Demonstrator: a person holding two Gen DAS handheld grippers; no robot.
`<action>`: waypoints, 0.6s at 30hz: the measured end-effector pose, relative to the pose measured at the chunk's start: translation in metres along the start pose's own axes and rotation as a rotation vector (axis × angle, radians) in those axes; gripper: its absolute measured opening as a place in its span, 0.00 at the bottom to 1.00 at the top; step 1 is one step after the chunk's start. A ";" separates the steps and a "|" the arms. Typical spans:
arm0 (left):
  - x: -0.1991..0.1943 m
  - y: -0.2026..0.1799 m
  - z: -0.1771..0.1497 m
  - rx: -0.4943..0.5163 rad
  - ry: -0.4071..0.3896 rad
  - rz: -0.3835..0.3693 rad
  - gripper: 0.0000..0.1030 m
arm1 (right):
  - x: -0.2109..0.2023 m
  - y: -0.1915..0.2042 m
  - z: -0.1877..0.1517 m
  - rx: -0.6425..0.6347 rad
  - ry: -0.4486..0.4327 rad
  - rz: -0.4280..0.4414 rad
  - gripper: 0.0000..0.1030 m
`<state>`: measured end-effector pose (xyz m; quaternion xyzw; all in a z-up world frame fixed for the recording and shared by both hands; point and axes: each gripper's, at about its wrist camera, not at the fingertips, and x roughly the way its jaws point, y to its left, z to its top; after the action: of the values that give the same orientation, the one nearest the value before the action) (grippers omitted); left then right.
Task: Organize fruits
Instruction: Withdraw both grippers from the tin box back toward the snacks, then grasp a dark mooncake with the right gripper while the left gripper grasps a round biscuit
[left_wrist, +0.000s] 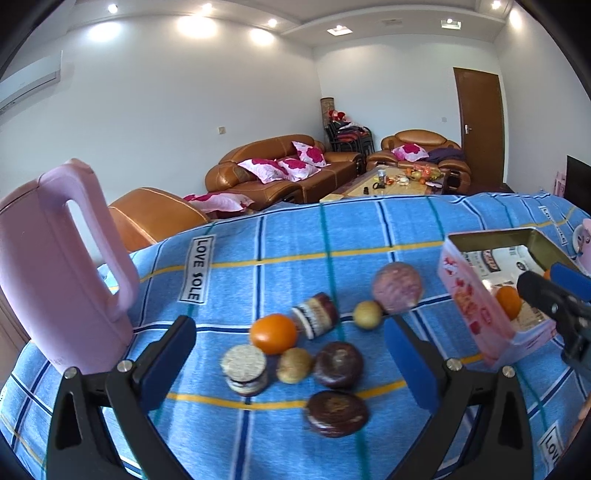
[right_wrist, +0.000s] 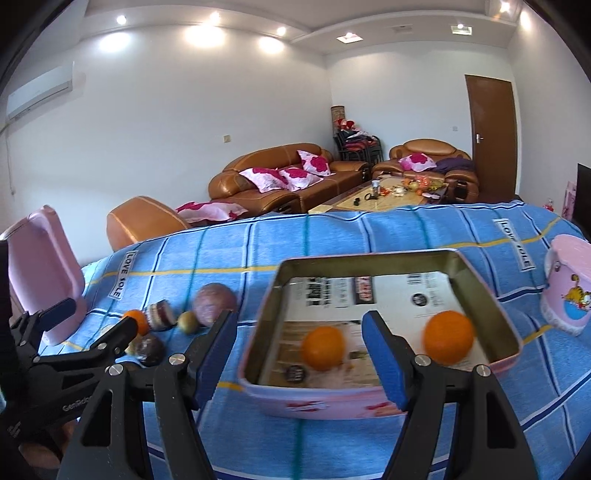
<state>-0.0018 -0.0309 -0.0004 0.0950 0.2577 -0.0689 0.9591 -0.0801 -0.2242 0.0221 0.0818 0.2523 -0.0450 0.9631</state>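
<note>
On the blue checked cloth lies a heap: an orange (left_wrist: 273, 333), two small yellowish fruits (left_wrist: 293, 364) (left_wrist: 366, 314), a round purple fruit (left_wrist: 397, 288) and several round chocolate and sandwich cakes (left_wrist: 338, 363). My left gripper (left_wrist: 291, 358) stands open just before this heap, holding nothing. To the right is an open pink tin (right_wrist: 491, 295) lined with printed paper. Two oranges (right_wrist: 323, 348) (right_wrist: 448, 338) rest inside. My right gripper (right_wrist: 301, 358) is open at the tin's near wall, nothing between its pads. Each gripper shows in the other's view: the left gripper (right_wrist: 92, 321) and the right gripper (left_wrist: 554, 284).
A tall pink jug (left_wrist: 55, 266) stands at the left edge of the table, close to my left finger. A pink cup with a cartoon print (right_wrist: 569, 288) sits at the far right. Behind the table are brown sofas (left_wrist: 280, 166) and a low table.
</note>
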 end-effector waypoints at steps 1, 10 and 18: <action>0.001 0.003 0.000 -0.005 0.003 0.003 1.00 | 0.001 0.004 0.000 -0.004 0.004 0.008 0.70; 0.017 0.058 0.002 -0.098 0.078 0.025 1.00 | 0.015 0.048 -0.008 -0.062 0.083 0.096 0.70; 0.025 0.105 0.005 -0.188 0.098 0.095 1.00 | 0.032 0.094 -0.017 -0.167 0.184 0.206 0.70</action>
<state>0.0410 0.0684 0.0073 0.0201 0.3046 0.0058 0.9522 -0.0489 -0.1301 0.0043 0.0307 0.3324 0.0829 0.9390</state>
